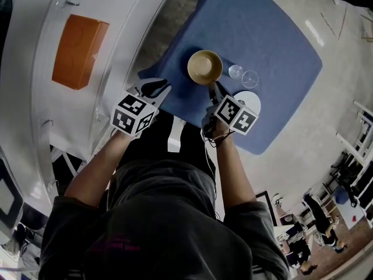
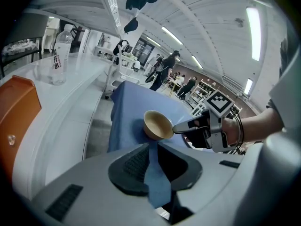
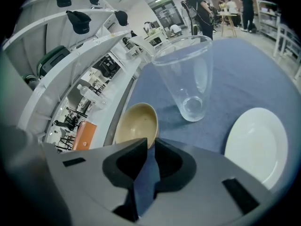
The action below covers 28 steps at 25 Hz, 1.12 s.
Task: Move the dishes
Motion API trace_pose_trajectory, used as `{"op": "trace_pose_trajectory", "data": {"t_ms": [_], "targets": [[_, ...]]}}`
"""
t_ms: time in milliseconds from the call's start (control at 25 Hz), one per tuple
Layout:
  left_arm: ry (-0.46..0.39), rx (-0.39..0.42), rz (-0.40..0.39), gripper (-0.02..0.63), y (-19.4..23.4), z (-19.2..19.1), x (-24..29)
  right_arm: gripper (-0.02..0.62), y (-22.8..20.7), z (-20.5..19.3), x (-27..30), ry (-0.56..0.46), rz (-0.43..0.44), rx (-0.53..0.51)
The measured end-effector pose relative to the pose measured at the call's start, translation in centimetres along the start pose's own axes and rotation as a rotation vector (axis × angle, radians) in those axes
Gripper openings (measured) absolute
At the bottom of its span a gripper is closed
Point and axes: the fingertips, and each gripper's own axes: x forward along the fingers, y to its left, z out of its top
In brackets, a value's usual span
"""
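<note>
Your right hand-held gripper [image 1: 213, 88] pinches the rim of the round tan bowl [image 1: 204, 66] by the near edge of the blue-clothed tabletop [image 1: 268, 34]. Left hand-held gripper [image 2: 151, 147] is slightly parted, empty. Clear glasses [image 1: 235, 72] and a smooth white plate [image 1: 252, 100] sit just beside.

The left gripper [image 2: 153, 148] fills the bottom of the frame, its jaws a narrow slit apart with only blue cloth showing through the gap. Just above them, at the centre, a tan bowl [image 2: 157, 125] sits on the blue tabletop [image 2: 132, 100], its opening tipped toward the camera. From the right, the right gripper [image 2: 177, 128] reaches in and meets the bowl's right rim. A marker cube [image 2: 219, 103] rides on top of it and a hand [image 2: 247, 131] holds it. At the left runs a white counter [image 2: 75, 95] with a clear bottle [image 2: 59, 55] at upper left and an orange box [image 2: 17, 121] at the left edge. People [image 2: 165, 69] stand far behind, under ceiling lights.
</note>
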Motion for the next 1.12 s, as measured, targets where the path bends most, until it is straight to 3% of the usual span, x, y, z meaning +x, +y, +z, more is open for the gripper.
{"op": "trace_pose_trajectory", "data": {"t_ms": [720,1120], "targets": [[-0.005,-0.022,0.011,0.057,1.3,0.9,0.1,0.032,-0.6,0.7,1.9,0.035,-0.056,-0.027],[-0.021,-0.021,0.013,0.057,1.6,1.3,-0.2,0.017,0.4,1.0,1.9,0.008,-0.032,-0.056]]}}
